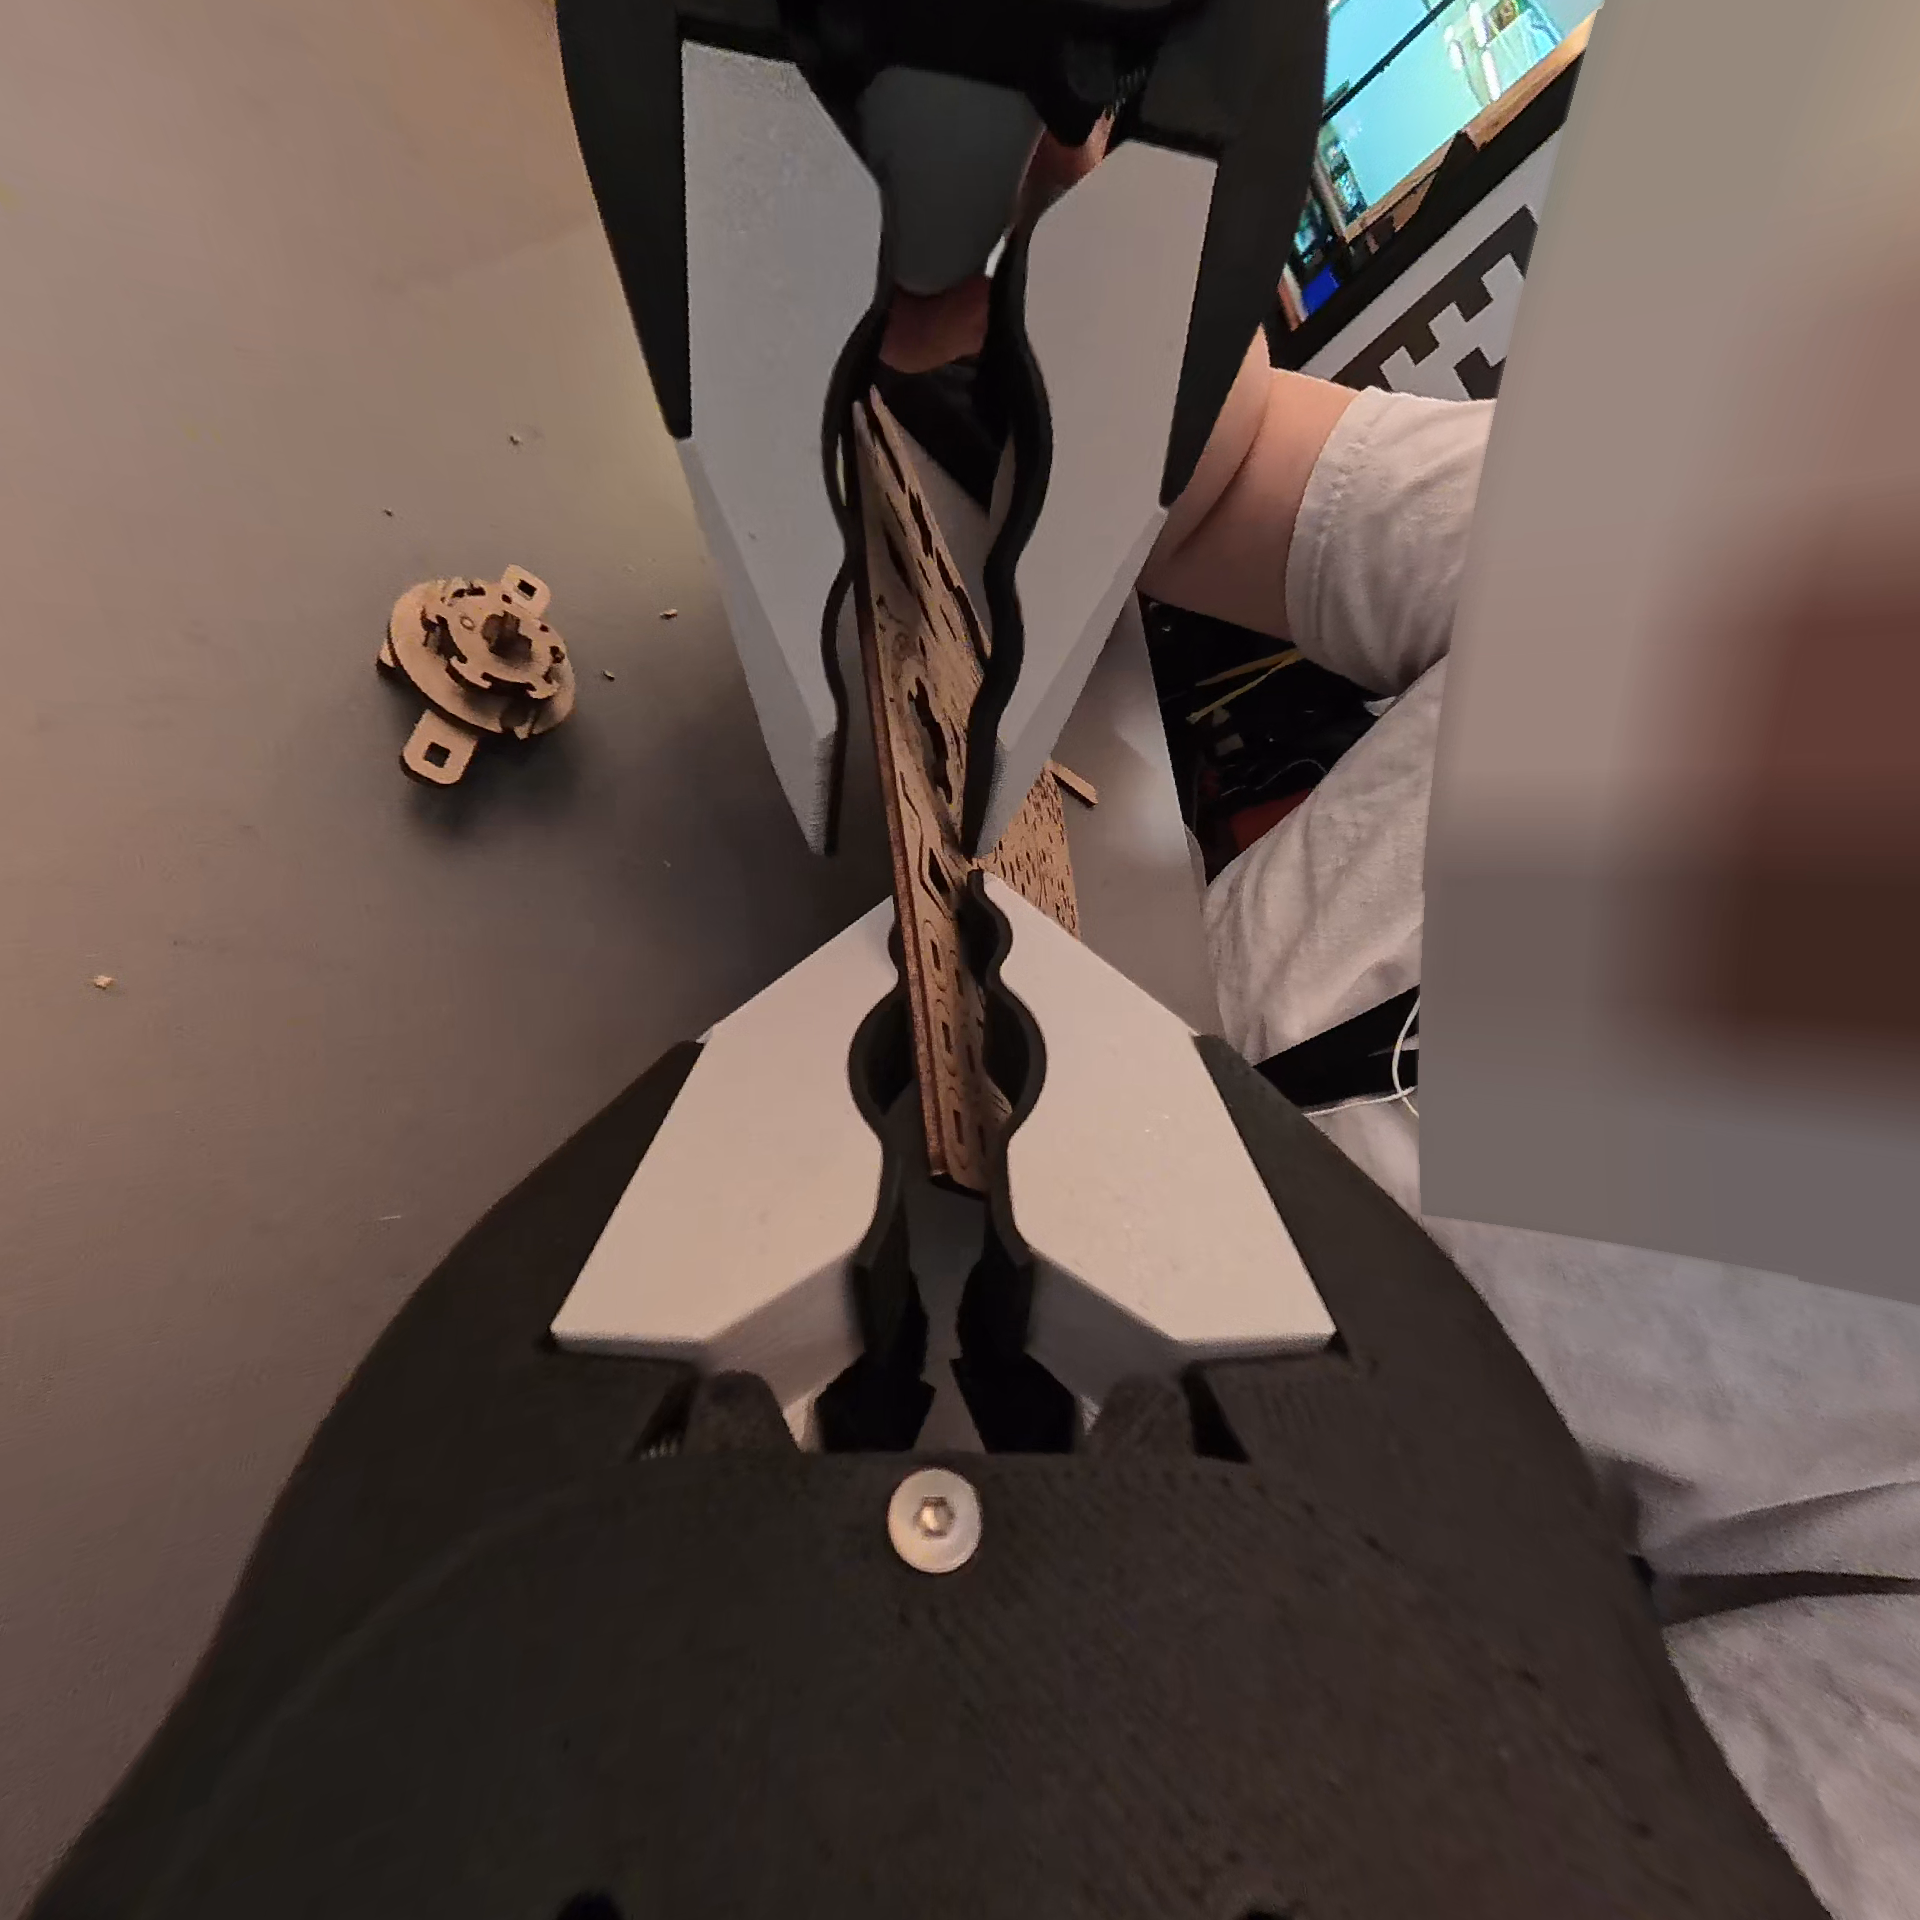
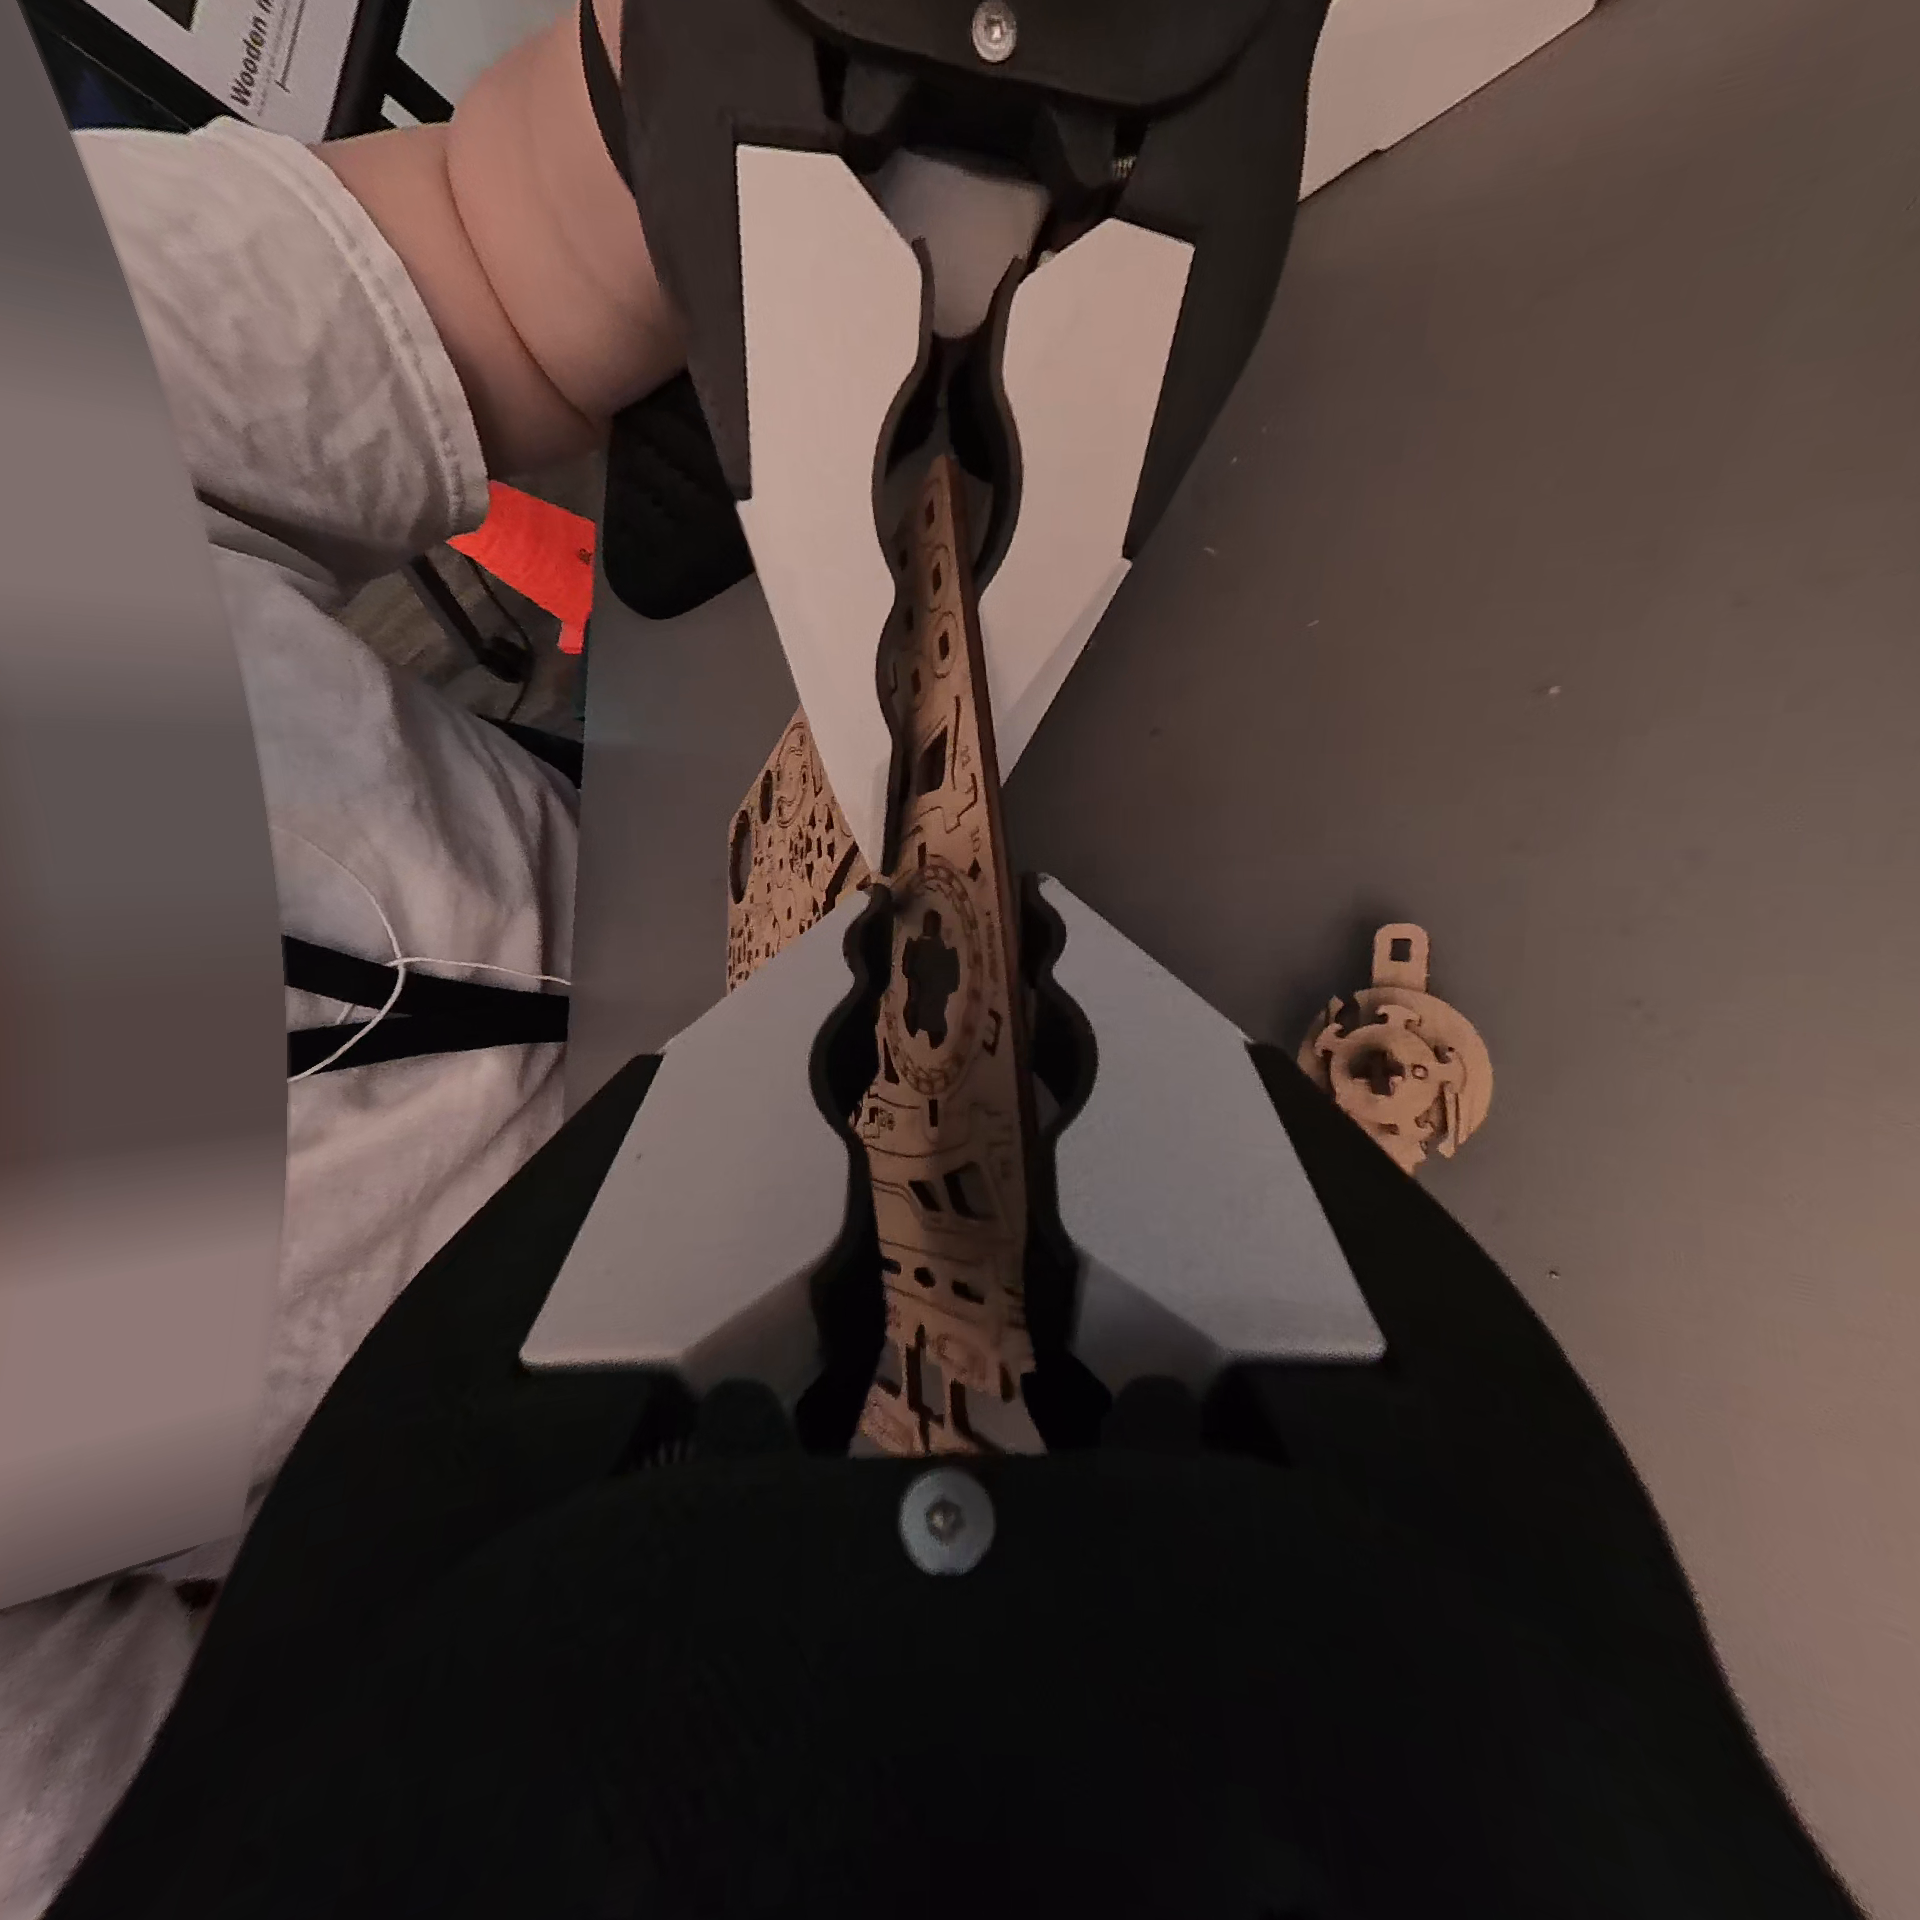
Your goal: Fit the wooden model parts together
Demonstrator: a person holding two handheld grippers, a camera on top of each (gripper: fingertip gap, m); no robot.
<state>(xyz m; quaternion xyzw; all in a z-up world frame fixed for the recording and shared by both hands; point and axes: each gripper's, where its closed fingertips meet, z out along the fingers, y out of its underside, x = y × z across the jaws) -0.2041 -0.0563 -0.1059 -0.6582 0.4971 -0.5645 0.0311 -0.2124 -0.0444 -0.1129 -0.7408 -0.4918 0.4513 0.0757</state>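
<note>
A thin laser-cut wooden sheet (image 1: 943,1039) is held edge-on between both grippers, above the grey table (image 1: 260,1039). My left gripper (image 1: 935,914) is shut on its near end. My right gripper (image 1: 904,831) faces it from the far side and is shut on the other end. In the right wrist view, the right gripper (image 2: 951,899) clamps the sheet (image 2: 935,1153) deep between its pads, and the left gripper (image 2: 940,821) grips it from the far side. A small round assembled wooden part (image 1: 478,670) with two tabs lies on the table, also in the right wrist view (image 2: 1397,1070).
A second cut-out wooden sheet (image 2: 784,873) lies flat on the table near the person's side, also in the left wrist view (image 1: 1044,852). A person's arm (image 1: 1226,499) and white shirt are close by. A monitor (image 1: 1455,83) stands behind. Wood crumbs dot the table. The grippers are tip to tip, or close to it.
</note>
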